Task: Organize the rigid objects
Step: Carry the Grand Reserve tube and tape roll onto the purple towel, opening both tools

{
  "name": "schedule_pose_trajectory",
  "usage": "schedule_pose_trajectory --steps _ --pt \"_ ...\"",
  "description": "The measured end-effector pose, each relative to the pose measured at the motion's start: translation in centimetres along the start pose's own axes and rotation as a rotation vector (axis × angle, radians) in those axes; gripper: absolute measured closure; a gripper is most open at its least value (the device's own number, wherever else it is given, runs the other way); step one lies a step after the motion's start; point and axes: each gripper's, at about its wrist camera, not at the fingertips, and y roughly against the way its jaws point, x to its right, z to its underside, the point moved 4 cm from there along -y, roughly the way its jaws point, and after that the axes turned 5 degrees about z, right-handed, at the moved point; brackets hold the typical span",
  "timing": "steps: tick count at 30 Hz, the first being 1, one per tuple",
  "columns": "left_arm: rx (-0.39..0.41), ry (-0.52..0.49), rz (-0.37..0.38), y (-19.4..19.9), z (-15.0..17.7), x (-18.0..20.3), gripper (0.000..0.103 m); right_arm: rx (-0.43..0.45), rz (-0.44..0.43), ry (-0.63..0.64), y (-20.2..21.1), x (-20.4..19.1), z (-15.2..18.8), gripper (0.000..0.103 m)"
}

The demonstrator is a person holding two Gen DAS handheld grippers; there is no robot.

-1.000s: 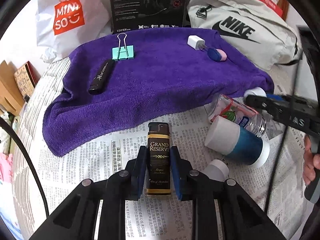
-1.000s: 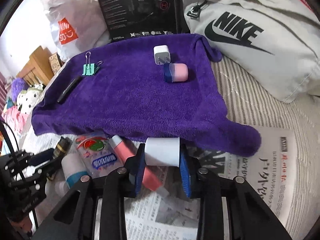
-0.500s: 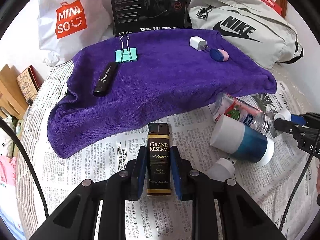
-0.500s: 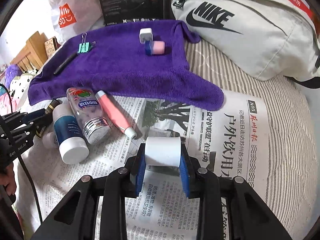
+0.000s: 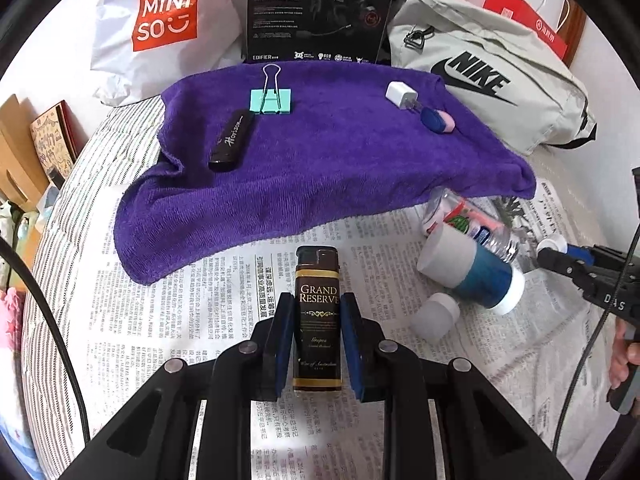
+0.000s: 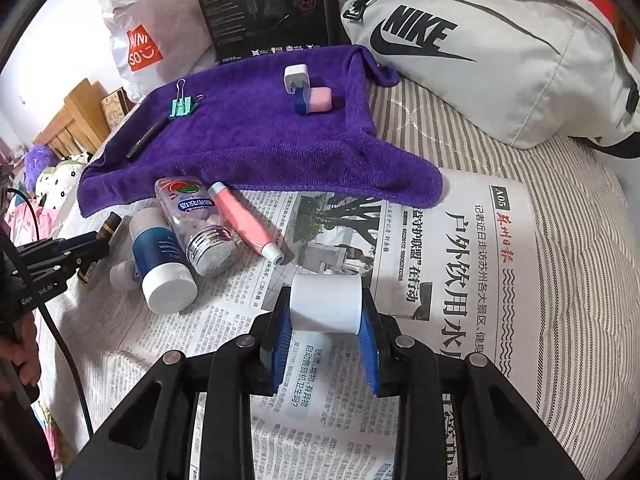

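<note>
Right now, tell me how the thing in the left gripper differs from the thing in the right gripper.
The left gripper clamps a lighter; the right gripper clamps a white cap.
The lighter is dark brown with gold lettering; the white cap is plain.
The lighter is slim and box-shaped; the white cap is a stubby cylinder.
The lighter lies along the fingers; the white cap sits crosswise.
Both are over the newspaper.

Fuzzy cloth towel, glossy lighter
</note>
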Motion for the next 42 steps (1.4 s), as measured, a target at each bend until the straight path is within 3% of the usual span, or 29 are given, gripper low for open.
schedule_pose_trajectory --steps 14,28,42 --pt "0.031 -0.005 0.016 1.5 -2.3 0.0 0.08 0.026 -0.055 0.001 1.4 -0.4 -2.3 0.072" --pt "0.099 0.01 0.017 2.7 -7.5 -1.7 0.08 0.063 -0.062 0.024 1.9 -0.6 -7.9 0.072" --pt "0.063 0.034 0.04 -0.8 -9.8 -3.0 0.08 -0.005 -0.038 0.08 -3.1 -2.1 -12.4 0.072"
